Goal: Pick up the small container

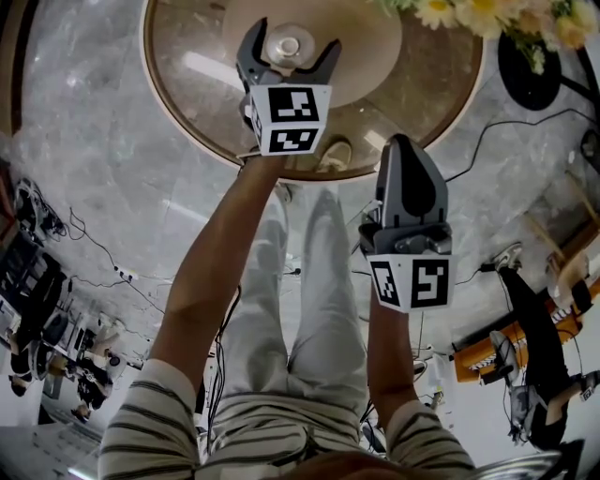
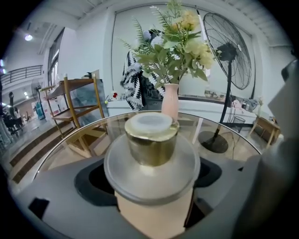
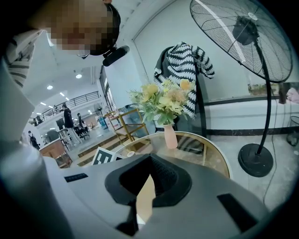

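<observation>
The small container (image 1: 286,45) is round, with a silvery lid and a gold knob (image 2: 152,140). It stands on the tan middle of a round glass table (image 1: 187,84). My left gripper (image 1: 288,42) reaches over the table, open, with one jaw on each side of the container. In the left gripper view the container fills the space between the jaws, and whether the fingers (image 2: 93,182) touch it is unclear. My right gripper (image 1: 405,150) hangs shut and empty off the table's near right edge, above the floor.
A pink vase (image 2: 170,100) of yellow flowers (image 1: 487,14) stands on the far side of the table. A standing fan (image 2: 229,60) is behind it, its black base (image 1: 530,70) on the floor. Cables and a wooden shelf (image 2: 79,107) are nearby.
</observation>
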{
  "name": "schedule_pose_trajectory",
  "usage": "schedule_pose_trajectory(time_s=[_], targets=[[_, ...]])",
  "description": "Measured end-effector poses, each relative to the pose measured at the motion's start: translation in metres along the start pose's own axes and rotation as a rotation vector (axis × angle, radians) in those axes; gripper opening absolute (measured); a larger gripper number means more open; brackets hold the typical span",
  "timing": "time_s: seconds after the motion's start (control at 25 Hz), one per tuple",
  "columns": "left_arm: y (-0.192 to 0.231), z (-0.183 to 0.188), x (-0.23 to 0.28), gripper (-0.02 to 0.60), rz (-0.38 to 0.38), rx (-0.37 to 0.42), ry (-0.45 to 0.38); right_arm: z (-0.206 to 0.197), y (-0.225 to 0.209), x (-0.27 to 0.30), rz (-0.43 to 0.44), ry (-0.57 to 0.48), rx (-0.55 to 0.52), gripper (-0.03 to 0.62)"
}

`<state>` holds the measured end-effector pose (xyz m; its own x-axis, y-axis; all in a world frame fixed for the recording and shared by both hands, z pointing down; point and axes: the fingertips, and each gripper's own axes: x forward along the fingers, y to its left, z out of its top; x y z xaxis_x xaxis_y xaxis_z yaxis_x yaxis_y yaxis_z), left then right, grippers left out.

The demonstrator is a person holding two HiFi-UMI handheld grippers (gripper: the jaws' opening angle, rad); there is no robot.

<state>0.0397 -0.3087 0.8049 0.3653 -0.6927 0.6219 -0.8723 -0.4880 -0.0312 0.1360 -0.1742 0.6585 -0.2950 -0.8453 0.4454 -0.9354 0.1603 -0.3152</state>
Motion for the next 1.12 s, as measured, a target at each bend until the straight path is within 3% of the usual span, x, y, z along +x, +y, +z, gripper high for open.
schedule_pose_trajectory(time_s=[0.28, 0.76, 1.12], targets=[[0.009, 0.003, 0.004, 0.330, 0.041, 0.023, -0.005, -0.003, -0.004, 0.003, -0.011, 0.010, 0.007, 0.011], [0.012, 0.008, -0.013, 0.331, 0.037, -0.025, -0.016, 0.003, -0.004, -0.011, -0.020, 0.001, -0.012, 0.011], [0.006, 0.039, -0.048, 0.331, 0.027, -0.045, -0.047, 0.029, 0.006, -0.032, -0.023, -0.035, -0.033, 0.009]])
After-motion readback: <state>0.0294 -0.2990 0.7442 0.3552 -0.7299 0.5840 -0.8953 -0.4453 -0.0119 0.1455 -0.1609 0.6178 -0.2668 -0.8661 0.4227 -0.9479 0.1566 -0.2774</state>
